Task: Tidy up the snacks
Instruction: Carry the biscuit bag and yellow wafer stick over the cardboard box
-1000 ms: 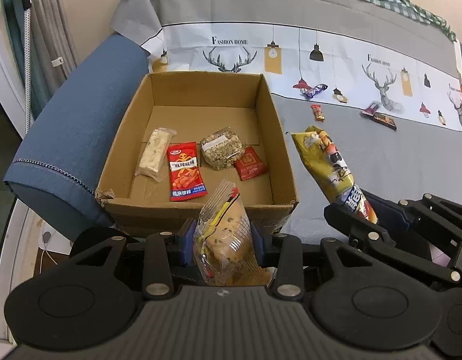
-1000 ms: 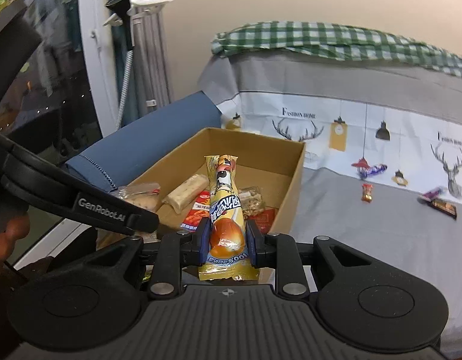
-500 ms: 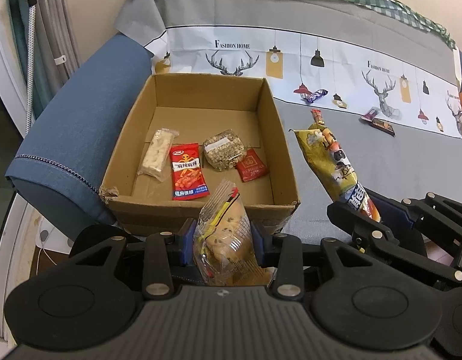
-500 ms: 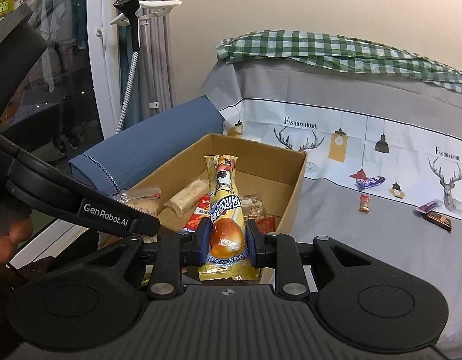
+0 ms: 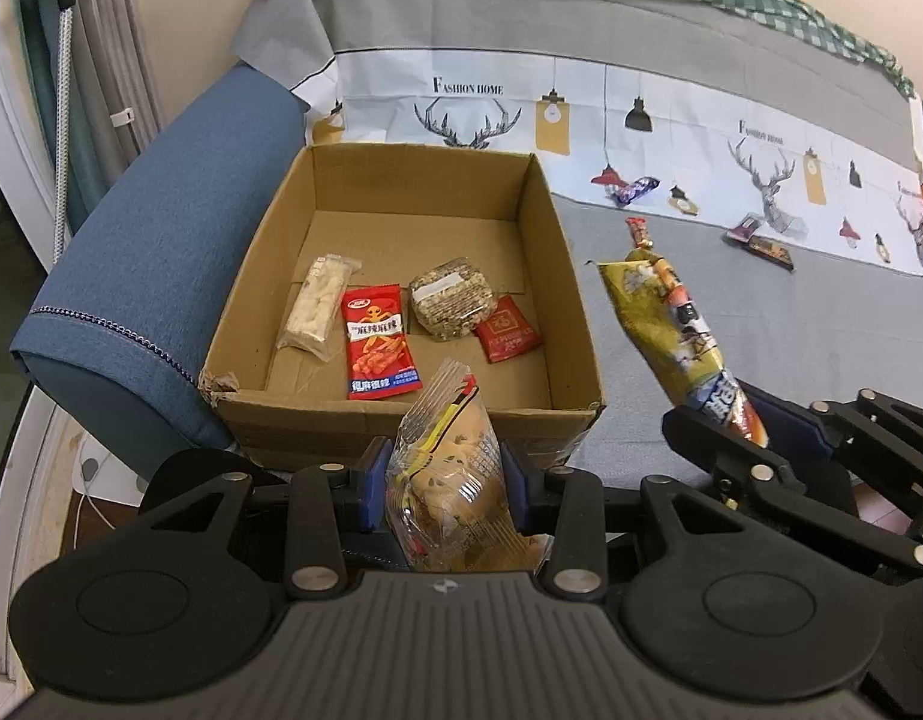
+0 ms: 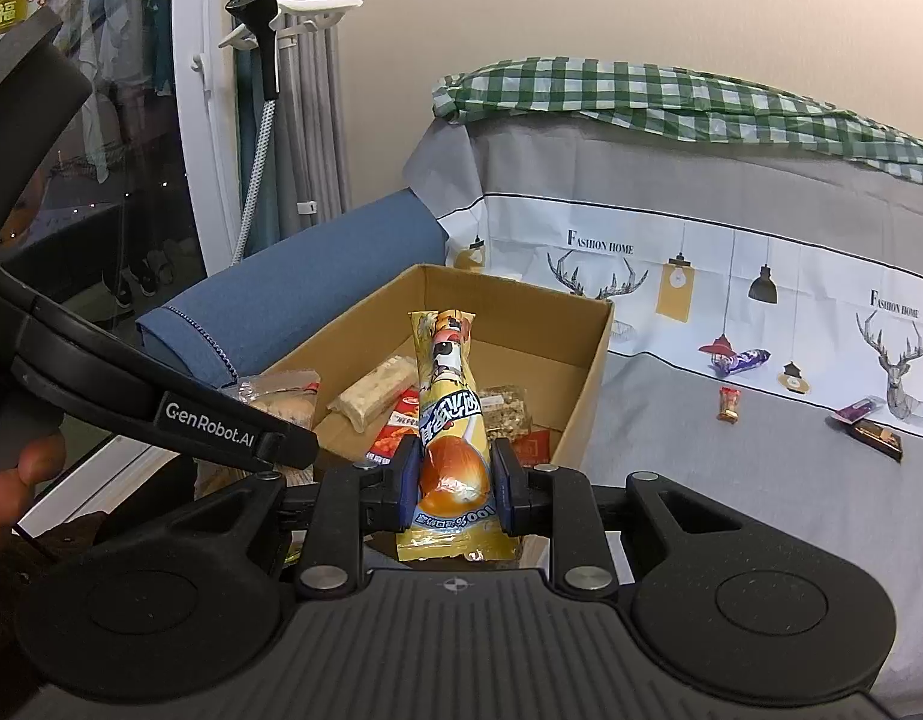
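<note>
An open cardboard box stands on the sofa seat and holds a white bar, a red packet, a grain cake and a small red sachet. My left gripper is shut on a clear-wrapped cake, just short of the box's near wall. My right gripper is shut on a long yellow snack packet, held upright to the right of the box. The left gripper's arm crosses the right wrist view with the cake.
Loose snacks lie on the grey seat to the right: a purple candy, a small red candy and dark bars. A blue sofa armrest flanks the box on the left. A hand grips the left handle.
Both grippers keep their grips. The views have crept slightly, with no clear motion of the box or snacks.
</note>
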